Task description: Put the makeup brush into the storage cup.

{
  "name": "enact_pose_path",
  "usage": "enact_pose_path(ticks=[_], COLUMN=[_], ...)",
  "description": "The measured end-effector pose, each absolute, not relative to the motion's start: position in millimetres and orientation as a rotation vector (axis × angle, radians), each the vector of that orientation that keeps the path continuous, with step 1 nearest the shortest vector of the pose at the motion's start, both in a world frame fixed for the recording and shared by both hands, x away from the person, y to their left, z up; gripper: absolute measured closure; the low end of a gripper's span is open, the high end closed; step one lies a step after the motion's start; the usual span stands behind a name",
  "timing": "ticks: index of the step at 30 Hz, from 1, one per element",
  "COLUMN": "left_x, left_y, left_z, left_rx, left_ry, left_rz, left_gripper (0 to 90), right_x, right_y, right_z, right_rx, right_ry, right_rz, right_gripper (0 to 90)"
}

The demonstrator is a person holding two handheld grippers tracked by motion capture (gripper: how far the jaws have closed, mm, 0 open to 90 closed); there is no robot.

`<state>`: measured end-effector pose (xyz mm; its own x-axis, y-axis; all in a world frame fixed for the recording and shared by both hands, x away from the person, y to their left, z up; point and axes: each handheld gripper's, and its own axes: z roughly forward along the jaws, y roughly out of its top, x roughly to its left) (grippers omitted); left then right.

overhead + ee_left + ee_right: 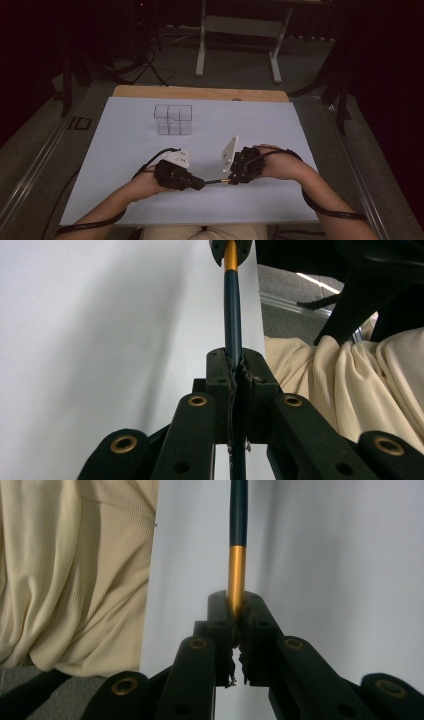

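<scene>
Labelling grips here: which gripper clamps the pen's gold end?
The right gripper; its jaws pinch the pen at the gold section, the left gripper holds the dark blue barrel.

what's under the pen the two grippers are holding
Only the bare white table shows beneath the pen. Its ends are hidden inside the left gripper and right gripper, each shut on it.

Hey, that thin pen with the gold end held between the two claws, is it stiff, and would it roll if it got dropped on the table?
Probably stiff: the pen spans straight between the left claw and the right claw with no sag. It looks round and smooth, so it would likely roll on the flat white table. Being so slim, it is probably light, and may slip.
</scene>
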<state>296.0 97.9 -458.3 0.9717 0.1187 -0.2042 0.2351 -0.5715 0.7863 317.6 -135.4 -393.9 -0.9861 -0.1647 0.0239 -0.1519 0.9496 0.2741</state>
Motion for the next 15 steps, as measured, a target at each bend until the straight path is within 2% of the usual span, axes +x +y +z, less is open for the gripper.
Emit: enact_pose_path(ticks=[2, 5, 15], left_x=[295.1, 293.5, 292.3], left_y=[99.5, 104.0, 120.0], left_z=[-460.6, -464.5, -467.1], left_rx=[2.177, 2.157, 2.013], left_ry=[0.256, 0.275, 0.320], left_rz=[-0.166, -0.159, -0.150], left_gripper=[85.7, 85.7, 85.7], right_x=[317.3, 318.3, 320.4], right_y=[-136.1, -139.1, -157.3], right_z=[-393.6, -391.4, -376.5], right_rx=[0.246, 0.204, 0.081], right_ry=[-3.067, -3.080, -3.040], right_rz=[-0.438, -0.482, -0.792], right_gripper=[78.0, 74.3, 68.9])
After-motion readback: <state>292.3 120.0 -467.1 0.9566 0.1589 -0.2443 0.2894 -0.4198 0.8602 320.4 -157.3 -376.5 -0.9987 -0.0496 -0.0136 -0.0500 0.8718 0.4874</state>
